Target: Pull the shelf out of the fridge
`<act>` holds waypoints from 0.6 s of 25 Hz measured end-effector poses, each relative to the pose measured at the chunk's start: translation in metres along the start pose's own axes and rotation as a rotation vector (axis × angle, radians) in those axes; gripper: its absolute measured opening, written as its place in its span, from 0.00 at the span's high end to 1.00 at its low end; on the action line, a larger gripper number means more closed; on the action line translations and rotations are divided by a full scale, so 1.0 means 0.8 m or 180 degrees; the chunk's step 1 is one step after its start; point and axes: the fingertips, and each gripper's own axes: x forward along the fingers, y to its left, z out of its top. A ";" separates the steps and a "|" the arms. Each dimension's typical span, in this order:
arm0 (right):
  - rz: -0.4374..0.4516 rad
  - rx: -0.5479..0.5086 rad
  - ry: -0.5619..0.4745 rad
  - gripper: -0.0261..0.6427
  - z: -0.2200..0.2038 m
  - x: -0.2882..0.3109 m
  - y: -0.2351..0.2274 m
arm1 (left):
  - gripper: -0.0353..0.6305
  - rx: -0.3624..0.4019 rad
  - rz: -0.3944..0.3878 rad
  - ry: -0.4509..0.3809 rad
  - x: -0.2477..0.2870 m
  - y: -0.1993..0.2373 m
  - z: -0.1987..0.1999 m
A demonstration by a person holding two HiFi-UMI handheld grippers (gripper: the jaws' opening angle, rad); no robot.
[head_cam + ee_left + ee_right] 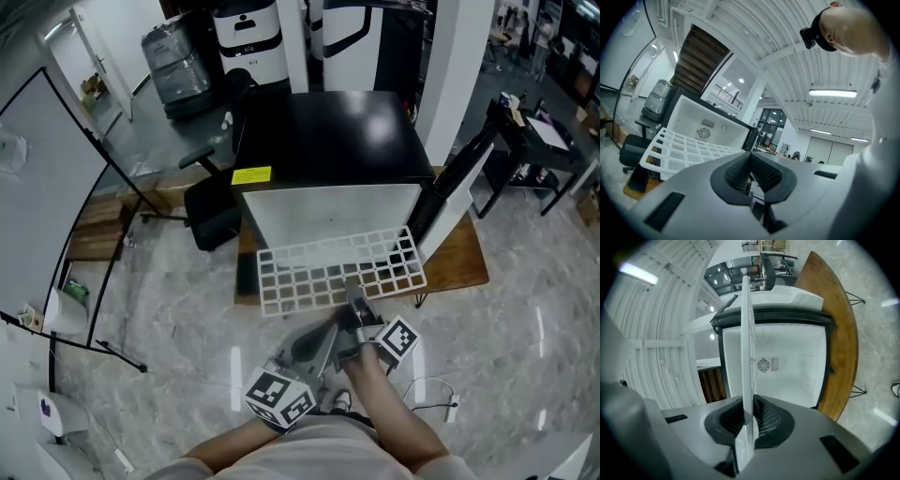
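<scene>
The white grid shelf (337, 272) sticks out of the small black fridge (328, 141), most of its length in front of the white interior (328, 214). My right gripper (353, 291) is shut on the middle of the shelf's front edge. In the right gripper view the shelf (746, 357) stands edge-on between the pads (764, 420). My left gripper (328, 333) hangs just below and left of the right one, shut on nothing, clear of the shelf. In the left gripper view the shelf (689, 150) lies ahead to the left of the touching pads (764, 174).
The fridge stands on a low wooden platform (459, 264) with its door (455, 183) swung open to the right. A black office chair (211, 211) is left of the fridge. A cable (433, 389) lies on the marble floor by my right arm.
</scene>
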 end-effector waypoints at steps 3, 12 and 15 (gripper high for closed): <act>0.0028 0.0007 0.0085 0.89 -0.003 -0.026 0.008 | 0.94 -0.0013 0.0023 0.0001 -0.008 -0.021 -0.010; 0.0068 0.0000 0.0261 0.89 -0.002 -0.086 0.035 | 0.94 0.0056 0.0077 0.0029 -0.022 -0.073 -0.017; 0.0057 -0.0008 0.0252 0.89 0.000 -0.092 0.040 | 0.94 0.0088 0.0044 0.0055 -0.022 -0.078 -0.012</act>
